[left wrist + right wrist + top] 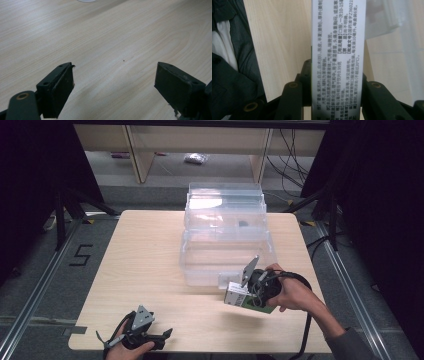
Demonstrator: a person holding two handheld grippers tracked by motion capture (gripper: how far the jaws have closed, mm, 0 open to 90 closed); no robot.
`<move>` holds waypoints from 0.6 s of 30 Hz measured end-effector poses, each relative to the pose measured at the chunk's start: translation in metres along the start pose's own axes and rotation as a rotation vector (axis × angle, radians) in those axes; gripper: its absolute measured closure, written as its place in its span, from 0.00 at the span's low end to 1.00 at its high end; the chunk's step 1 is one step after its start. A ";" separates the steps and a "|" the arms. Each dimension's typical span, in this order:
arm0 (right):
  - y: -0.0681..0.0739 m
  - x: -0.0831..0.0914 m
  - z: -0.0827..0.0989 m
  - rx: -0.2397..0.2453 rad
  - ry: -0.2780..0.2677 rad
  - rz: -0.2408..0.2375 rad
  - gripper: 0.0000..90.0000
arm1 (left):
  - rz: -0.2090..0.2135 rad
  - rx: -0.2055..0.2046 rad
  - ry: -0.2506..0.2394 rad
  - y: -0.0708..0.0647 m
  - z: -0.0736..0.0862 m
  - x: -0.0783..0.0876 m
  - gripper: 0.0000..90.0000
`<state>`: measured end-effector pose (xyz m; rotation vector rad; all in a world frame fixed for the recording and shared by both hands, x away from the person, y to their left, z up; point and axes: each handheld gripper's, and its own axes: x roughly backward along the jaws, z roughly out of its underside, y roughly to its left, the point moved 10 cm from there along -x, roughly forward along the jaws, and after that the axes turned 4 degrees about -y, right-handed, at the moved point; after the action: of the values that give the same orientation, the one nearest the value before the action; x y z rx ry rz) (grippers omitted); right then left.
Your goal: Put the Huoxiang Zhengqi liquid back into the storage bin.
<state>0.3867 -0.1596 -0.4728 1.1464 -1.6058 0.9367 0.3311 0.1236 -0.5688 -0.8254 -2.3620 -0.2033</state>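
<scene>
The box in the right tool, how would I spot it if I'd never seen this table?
Find the clear plastic bin on the wooden table. Just in front of its near right corner, the right tool grips a small white box with a green side and tiny black print.

dim room, dark edges; glare on clear bins (225, 210); right gripper view close-up soft, shadowed.

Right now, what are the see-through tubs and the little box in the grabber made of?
The clear tubs look like glossy plastic: you can see through them and they shine. The small box in the right gripper seems to be smooth printed cardboard, white with flat sides and tiny text. The table looks like pale wood, maybe laminate, with grain lines.
</scene>
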 end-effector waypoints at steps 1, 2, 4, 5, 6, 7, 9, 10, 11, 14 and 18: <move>-0.004 0.002 0.000 0.018 -0.001 0.010 0.72 | 0.000 0.001 -0.003 0.000 0.000 0.000 0.17; -0.004 0.004 -0.003 0.013 -0.016 0.000 0.72 | 0.002 0.002 -0.007 0.000 0.000 0.000 0.17; -0.011 0.009 -0.004 0.035 -0.017 0.006 0.72 | -0.013 -0.013 0.011 0.002 0.001 0.000 0.17; -0.010 0.012 -0.003 -0.005 -0.010 0.007 0.72 | -0.008 -0.008 0.006 0.002 0.001 0.000 0.17; -0.010 0.012 -0.003 -0.005 -0.010 0.007 0.72 | -0.008 -0.008 0.006 0.002 0.001 0.000 0.17; -0.011 0.015 -0.003 -0.020 -0.007 0.010 0.72 | -0.008 -0.007 0.005 0.002 0.001 0.000 0.17; -0.020 0.021 -0.005 0.025 -0.007 0.007 0.72 | 0.000 -0.007 0.005 0.001 0.001 0.000 0.17; -0.022 0.023 -0.006 0.017 -0.006 0.013 0.72 | 0.000 -0.002 -0.001 0.000 0.000 -0.001 0.17; -0.022 0.025 -0.006 -0.003 -0.009 0.010 0.72 | -0.003 0.007 0.001 0.000 0.000 -0.001 0.17; -0.026 0.032 -0.009 -0.015 -0.008 0.022 0.72 | -0.010 -0.008 0.010 0.002 0.001 0.000 0.17; -0.037 0.041 -0.015 0.007 -0.030 0.027 0.72 | -0.004 -0.002 0.003 0.001 0.001 0.000 0.17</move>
<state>0.4197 -0.1664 -0.4268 1.1517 -1.6470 0.9475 0.3313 0.1241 -0.5695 -0.8201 -2.3614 -0.2081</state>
